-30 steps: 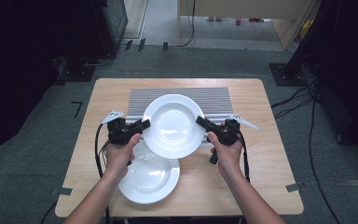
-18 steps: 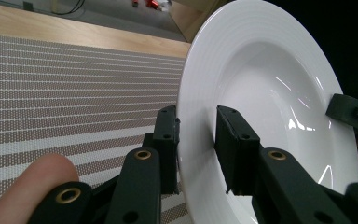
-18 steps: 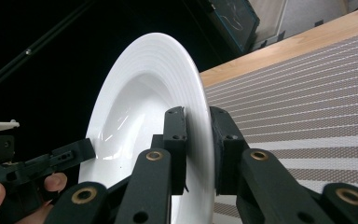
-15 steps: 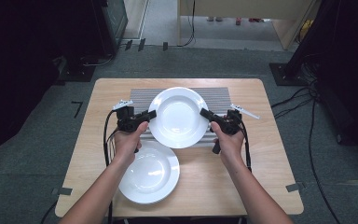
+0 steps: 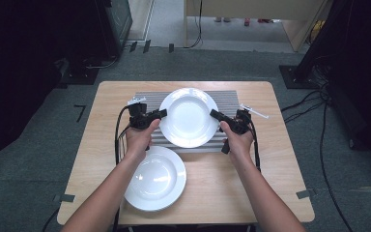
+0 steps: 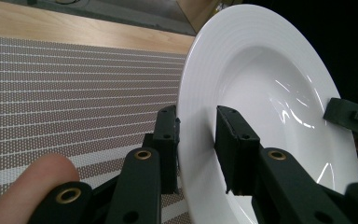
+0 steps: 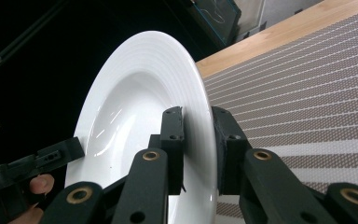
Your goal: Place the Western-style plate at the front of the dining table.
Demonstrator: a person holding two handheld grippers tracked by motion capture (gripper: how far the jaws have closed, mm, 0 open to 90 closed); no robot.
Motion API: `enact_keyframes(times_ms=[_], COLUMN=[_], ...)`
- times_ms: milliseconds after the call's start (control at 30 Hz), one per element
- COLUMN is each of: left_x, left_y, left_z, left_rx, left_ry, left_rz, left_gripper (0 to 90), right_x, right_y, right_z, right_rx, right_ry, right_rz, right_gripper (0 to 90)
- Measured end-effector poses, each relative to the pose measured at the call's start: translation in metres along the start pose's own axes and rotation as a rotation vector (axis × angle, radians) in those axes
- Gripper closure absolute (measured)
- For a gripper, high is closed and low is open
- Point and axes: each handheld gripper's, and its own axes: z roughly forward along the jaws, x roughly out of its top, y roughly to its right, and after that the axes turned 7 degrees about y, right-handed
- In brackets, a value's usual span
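Observation:
A white deep plate (image 5: 189, 117) hangs above the striped grey mat (image 5: 227, 99), held by its rim from both sides. My left gripper (image 5: 160, 114) is shut on its left rim, and my right gripper (image 5: 214, 115) is shut on its right rim. In the left gripper view the rim of the plate (image 6: 270, 93) runs between the jaws of the left gripper (image 6: 198, 149). The right gripper view has the plate (image 7: 130, 107) clamped in the right gripper (image 7: 199, 144), with the mat (image 7: 307, 93) beyond. A second white plate (image 5: 155, 178) lies on the table near the front left.
The wooden table (image 5: 280, 164) has bare room to the right of the second plate and along the right side. Cables trail from both grippers over the table. Dark stands and cables crowd the floor around the table.
Both grippers have carried the held plate away from the person, from over the second plate to over the mat. The second plate has stayed where it was.

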Motion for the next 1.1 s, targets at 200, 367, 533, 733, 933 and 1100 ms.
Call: enact_keyframes(times_ms=[200,367,533,733,933,1100], left_x=[0.005,0.006,0.005,0.003,-0.002,-0.003], left_y=[-0.005,-0.014,-0.029,-0.038,-0.044,-0.046], left_z=[0.02,0.037,0.048,0.061,0.071,0.074], left_rx=[0.021,0.036,0.056,0.073,0.099,0.109], left_ry=[-0.047,-0.097,-0.122,-0.191,-0.229,-0.242], left_rz=[0.001,-0.015,-0.069,-0.089,-0.116,-0.131], left_gripper=[70.0,69.9,70.1,68.9,68.1,68.2], right_x=[0.007,0.004,0.0,0.001,0.0,-0.004], right_y=[0.01,0.024,0.03,0.034,0.038,0.045], right_z=[0.013,0.026,0.039,0.053,0.063,0.068], right_rx=[-0.03,-0.058,-0.081,-0.117,-0.158,-0.179], right_ry=[-0.009,-0.011,-0.028,-0.053,-0.072,-0.085], right_rz=[0.013,0.08,0.09,0.089,0.095,0.149], right_gripper=[77.7,77.7,77.9,77.8,77.5,77.5])
